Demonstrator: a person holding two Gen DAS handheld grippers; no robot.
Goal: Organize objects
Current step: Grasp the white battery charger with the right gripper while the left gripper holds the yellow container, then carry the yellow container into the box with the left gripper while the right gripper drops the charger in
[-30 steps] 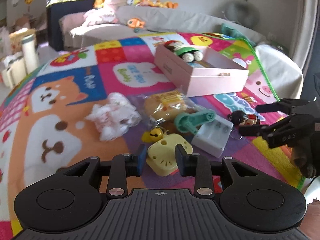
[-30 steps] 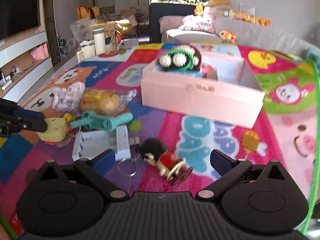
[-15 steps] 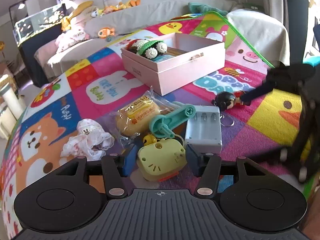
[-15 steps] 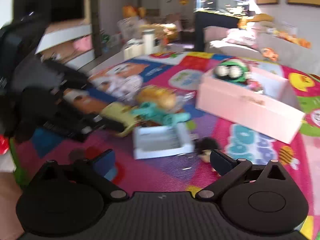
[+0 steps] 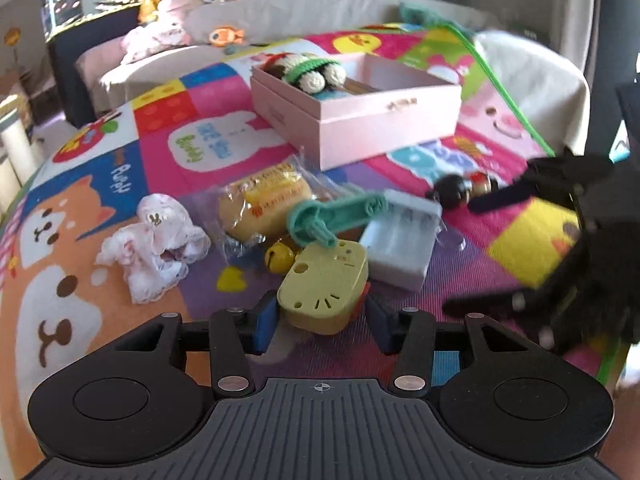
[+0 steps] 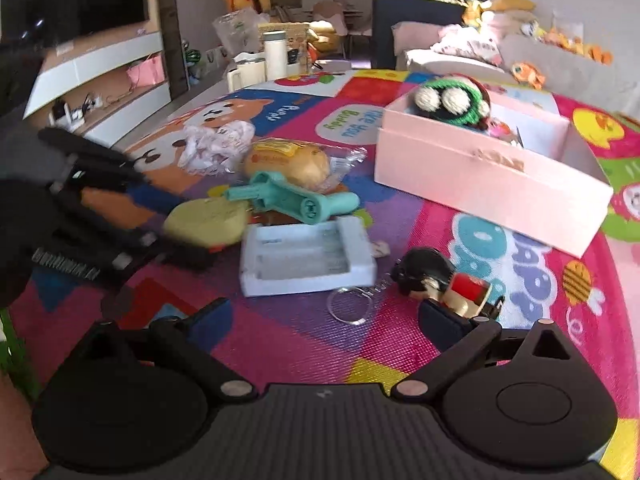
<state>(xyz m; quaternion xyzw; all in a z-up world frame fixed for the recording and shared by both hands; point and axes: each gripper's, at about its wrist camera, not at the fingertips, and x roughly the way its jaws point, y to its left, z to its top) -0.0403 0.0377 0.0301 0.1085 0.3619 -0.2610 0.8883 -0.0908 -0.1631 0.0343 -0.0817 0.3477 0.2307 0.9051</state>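
Low in the middle of the left wrist view, your left gripper has the yellow cat-face case sitting between its blue pads, and the jaws are closing on it. There's a sliver of gap on the right side, so I wouldn't call it pinched yet. It looks like hard, light plastic with smooth rounded sides, so it's probably a bit slippery. I'd take it across the flat flanks, not the curved corners.

The right wrist view gives you what that one can't: your right gripper is spread wide with nothing held, its right pad just beside the little doll keychain. It also shows into the pink box, upper right, where the crocheted toy fills the far end and the near part looks free.
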